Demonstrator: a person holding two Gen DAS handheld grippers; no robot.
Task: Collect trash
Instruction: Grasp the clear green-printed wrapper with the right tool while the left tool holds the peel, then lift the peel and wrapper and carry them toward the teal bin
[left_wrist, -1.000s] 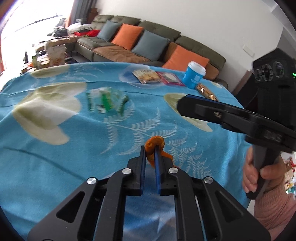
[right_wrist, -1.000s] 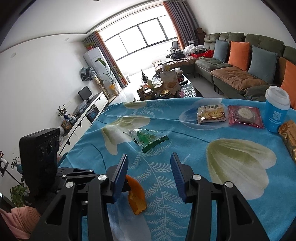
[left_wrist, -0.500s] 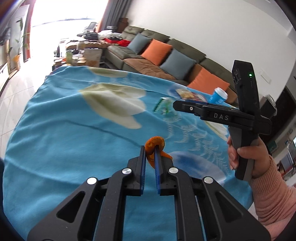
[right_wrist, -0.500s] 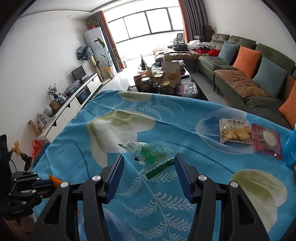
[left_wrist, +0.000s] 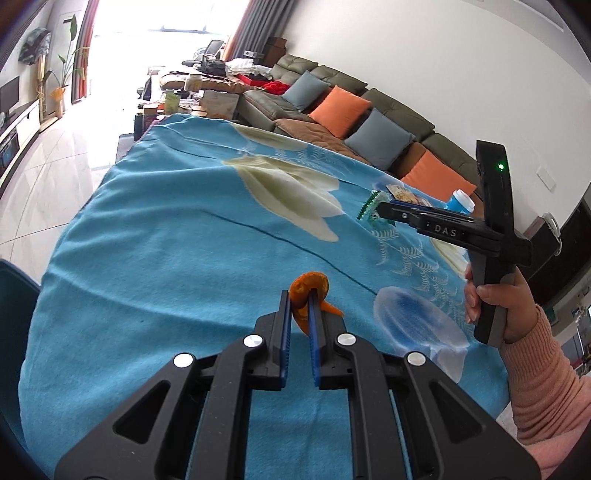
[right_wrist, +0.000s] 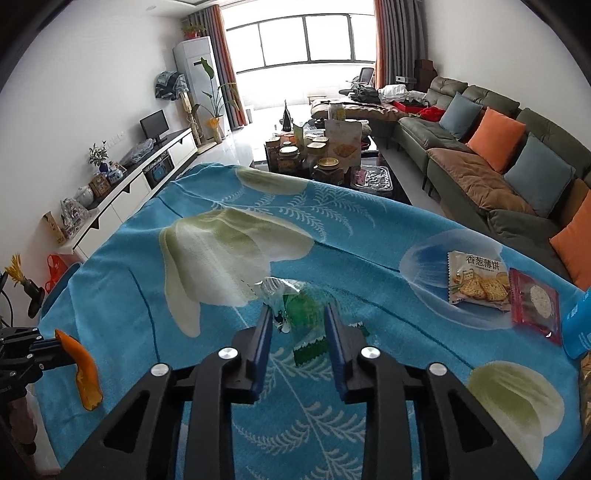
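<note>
Curled orange peel (left_wrist: 308, 291) pinched tight in left gripper (left_wrist: 299, 302), right gripper (right_wrist: 297, 321) closing around crinkly clear-and-green wrapper (right_wrist: 295, 306).

The letters "DAS" stand in pale print on the black side of the right gripper (left_wrist: 382, 210), seen in the left wrist view. In the right wrist view, a cracker packet (right_wrist: 476, 278) lying at the far right on the table (right_wrist: 147, 258) carries the Chinese characters "香葱薄饼" across its top. No other print in either view is sharp enough to read.
</note>
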